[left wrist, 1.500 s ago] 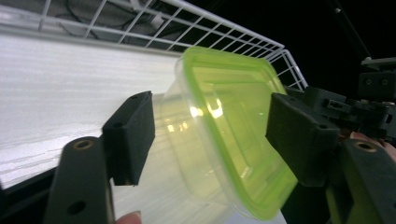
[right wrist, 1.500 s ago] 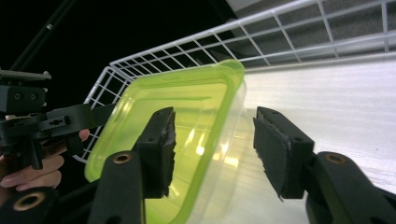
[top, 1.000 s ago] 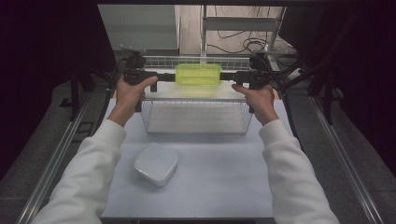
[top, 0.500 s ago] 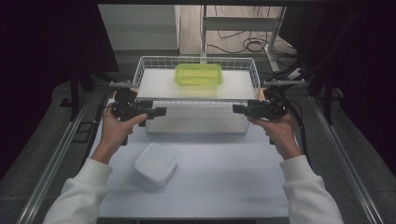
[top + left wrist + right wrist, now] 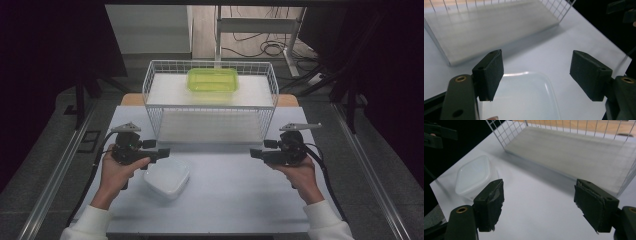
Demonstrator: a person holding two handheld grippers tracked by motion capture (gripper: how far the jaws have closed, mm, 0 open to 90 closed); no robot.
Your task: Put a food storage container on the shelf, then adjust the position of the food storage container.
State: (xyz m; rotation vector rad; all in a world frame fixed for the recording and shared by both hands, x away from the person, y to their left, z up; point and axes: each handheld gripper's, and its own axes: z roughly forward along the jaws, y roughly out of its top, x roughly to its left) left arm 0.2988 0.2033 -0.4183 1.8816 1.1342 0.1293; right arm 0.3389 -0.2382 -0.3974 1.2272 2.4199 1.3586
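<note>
Two containers tell how far the work stands: the green container [image 5: 212, 79] already sits inside the wire basket [image 5: 150, 80], at its far middle, while the white container [image 5: 166, 177] lies on the table [image 5: 235, 200], near and left, outside the basket. I judge the job about half done: one piece is stowed, and the white one is yet to be picked up and carried in.

The table is the largest open ground. Its near right half is bare, so the right side has free room to swing. The basket takes up the far middle, and its near wire wall stands as the main edge to lift over; its floor in front of the green container is bare and looks wide enough for a second box. The table's left edge runs close beside the white container, leaving little slack on that side.

The left gripper [image 5: 161, 152] hovers just above the white container's far left part, jaws spread wide with nothing between them; the left gripper view shows the container's rim [image 5: 550, 87] right below its pads. The right gripper [image 5: 254, 153] hangs well apart over bare table, jaws likewise wide and empty.
</note>
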